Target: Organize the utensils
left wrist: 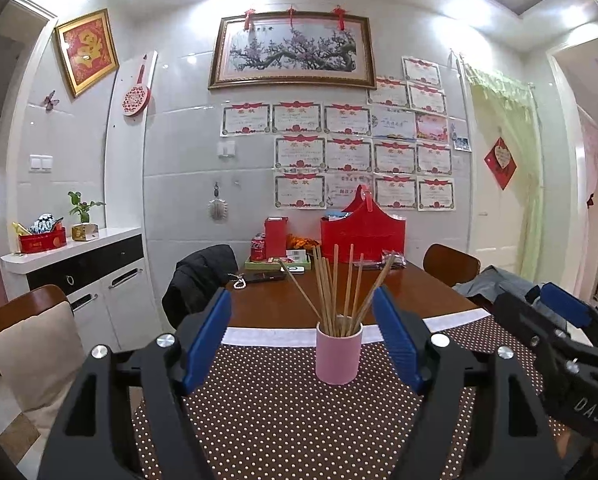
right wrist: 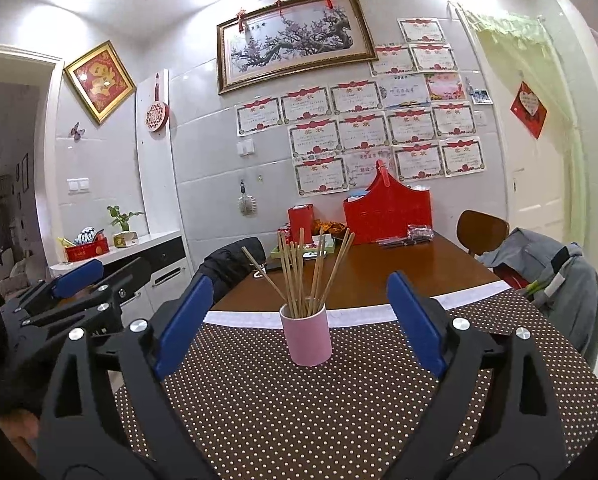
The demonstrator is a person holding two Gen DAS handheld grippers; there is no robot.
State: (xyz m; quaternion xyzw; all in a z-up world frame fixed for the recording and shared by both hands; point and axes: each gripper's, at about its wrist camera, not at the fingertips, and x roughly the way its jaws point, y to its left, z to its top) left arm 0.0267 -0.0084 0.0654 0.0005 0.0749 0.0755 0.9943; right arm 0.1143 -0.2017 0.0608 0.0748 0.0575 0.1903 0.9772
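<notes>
The table (left wrist: 283, 300) runs straight ahead of both claws, its near part covered by a brown cloth with white dots (left wrist: 283, 412) that lies directly under them. The far end, well beyond the claws, carries a red basket (left wrist: 363, 236), a red box (left wrist: 275, 232) and a tray of small things; none of these looks to be part of the job.

The left claw (left wrist: 301, 334) is spread wide and holds nothing. The right claw (right wrist: 301, 322) is spread just as wide, also holding nothing. The two sit side by side, each showing at the edge of the other's view.

The pink cup (left wrist: 339, 354) stands upright on the dotted cloth, straight ahead of each claw and framed between its blue pads, touching neither. It looks smooth and round, probably ceramic or plastic, so it may slide on the cloth or tip, being tall with a narrow foot. A grip across its middle, low enough to keep it steady, seems safest.

The chopsticks (left wrist: 335, 288) stand in the cup and fan out above its rim, a few leaning far to the left and right. They look like thin wood or bamboo: light, stiff and likely to roll or rattle. A single stick is best pinched on its upper half, above the rim, where the fan leaves gaps between neighbours. Pulling along the stick's own lean should keep the cup from tipping. The splayed outer sticks are the easiest to reach cleanly.
</notes>
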